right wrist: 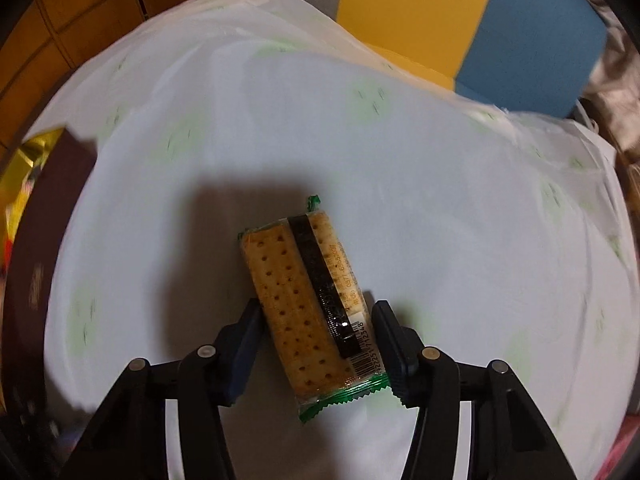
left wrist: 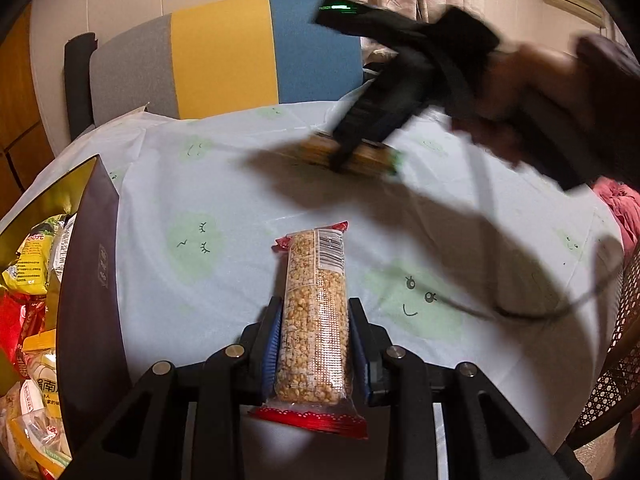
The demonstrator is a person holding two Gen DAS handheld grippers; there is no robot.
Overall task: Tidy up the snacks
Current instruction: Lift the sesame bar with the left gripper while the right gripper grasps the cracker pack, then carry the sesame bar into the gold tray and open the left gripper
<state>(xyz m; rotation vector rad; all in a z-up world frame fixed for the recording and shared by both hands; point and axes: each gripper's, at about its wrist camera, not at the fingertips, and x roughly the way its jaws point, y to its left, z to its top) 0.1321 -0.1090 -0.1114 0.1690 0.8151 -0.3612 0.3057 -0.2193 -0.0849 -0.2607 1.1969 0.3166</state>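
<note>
My left gripper (left wrist: 314, 316) is shut on a puffed-grain bar (left wrist: 314, 320) in clear wrap with red ends, held over the table. My right gripper (right wrist: 316, 320) is shut on a cracker pack (right wrist: 304, 300) with green ends and a dark stripe. From the left wrist view the right gripper (left wrist: 340, 164) appears blurred at the far side of the table, with the cracker pack (left wrist: 360, 156) in its jaws just above the cloth. A dark box (left wrist: 90, 300) with a gold lining stands at the left and holds several snack packets (left wrist: 28, 264).
The table carries a pale cloth (left wrist: 240, 208) printed with green smiley faces. A grey, yellow and blue chair back (left wrist: 224, 56) stands behind it. A dark cable (left wrist: 520, 312) trails over the cloth at right. A woven chair (left wrist: 616, 372) is at the right edge.
</note>
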